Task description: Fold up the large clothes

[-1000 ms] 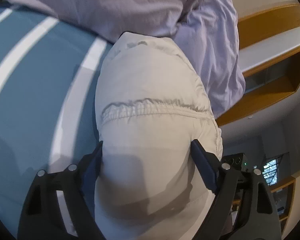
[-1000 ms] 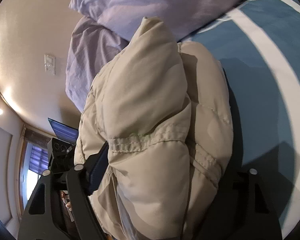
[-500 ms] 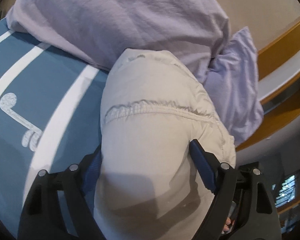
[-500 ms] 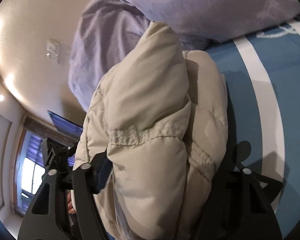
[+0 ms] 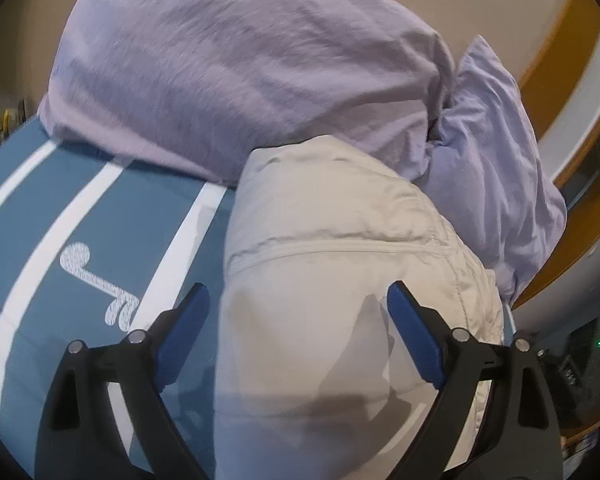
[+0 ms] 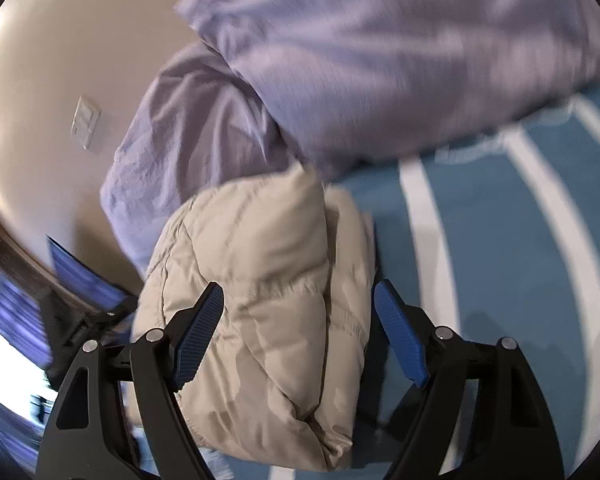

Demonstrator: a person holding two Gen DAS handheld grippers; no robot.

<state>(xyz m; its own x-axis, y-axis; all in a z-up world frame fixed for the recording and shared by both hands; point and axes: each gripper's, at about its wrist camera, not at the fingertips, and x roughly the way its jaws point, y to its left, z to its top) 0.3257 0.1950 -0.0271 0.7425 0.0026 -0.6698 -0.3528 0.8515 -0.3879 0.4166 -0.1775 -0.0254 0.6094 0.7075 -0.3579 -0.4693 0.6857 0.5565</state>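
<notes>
A folded beige puffer jacket lies as a thick bundle on the blue striped bedspread, its far end against lilac pillows. My left gripper is open, its blue pads standing apart on either side of the bundle's near end. In the right wrist view the same jacket lies between the spread fingers of my right gripper, which is open too; its blue pads flank the bundle with gaps showing.
Two lilac pillows are piled at the head of the bed behind the jacket. A beige wall with a light switch and a wooden shelf lie beyond. The bed's edge drops off beside the jacket.
Both grippers have opened and let go of the jacket bundle. Both have drawn back from it, and the bundle now rests on the bedspread against the pillows.
</notes>
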